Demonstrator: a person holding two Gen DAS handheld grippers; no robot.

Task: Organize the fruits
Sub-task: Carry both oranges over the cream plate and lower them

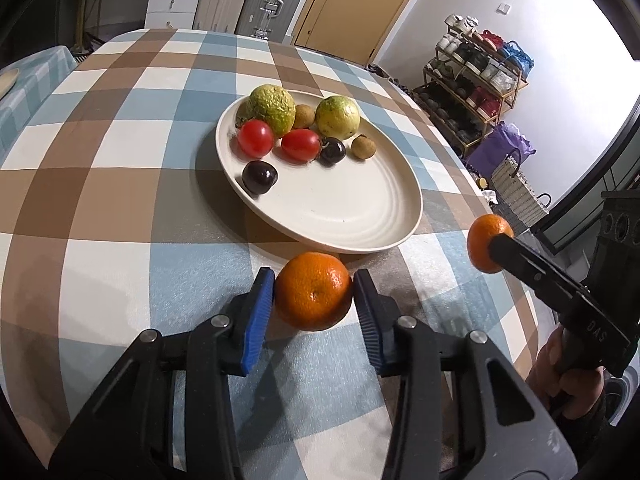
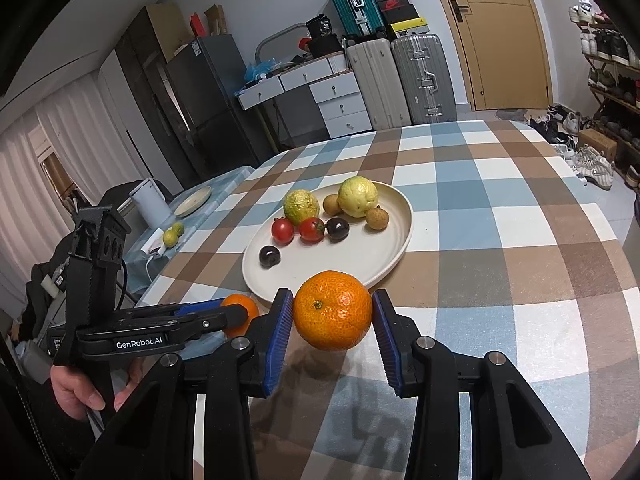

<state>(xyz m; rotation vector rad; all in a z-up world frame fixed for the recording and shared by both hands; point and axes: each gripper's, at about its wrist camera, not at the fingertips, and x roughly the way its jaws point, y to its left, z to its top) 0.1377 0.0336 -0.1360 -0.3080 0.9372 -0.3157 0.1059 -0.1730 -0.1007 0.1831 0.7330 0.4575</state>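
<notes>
- Two mandarins are being carried, one per gripper, both short of the plate point(image 1: 320, 216); the left mandarin point(image 1: 313, 291) is sitting between the left gripper point(image 1: 314, 300) pads, the right mandarin point(image 2: 333, 310) between the right gripper point(image 2: 332, 320) pads; both pairs of fingers are closing snugly at the fruit's widest part.
- Each is looking light, round and soft-skinned, so probably bruising under hard squeezing; gripping across the middle is seeming safest.
- The plate is already holding guavas point(image 1: 338, 117), tomatoes point(image 1: 256, 138), dark cherries point(image 1: 259, 177) and longans point(image 1: 363, 147) on the checked tablecloth point(image 1: 120, 160).

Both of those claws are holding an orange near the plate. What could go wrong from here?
1. The right gripper holds its orange in the air by two narrow pads; a loose squeeze could drop it.
2. The plate is crowded on its far side; an orange set there could knock the cherries rolling.
3. The left gripper, with its own orange, is close by; the two could bump.
</notes>
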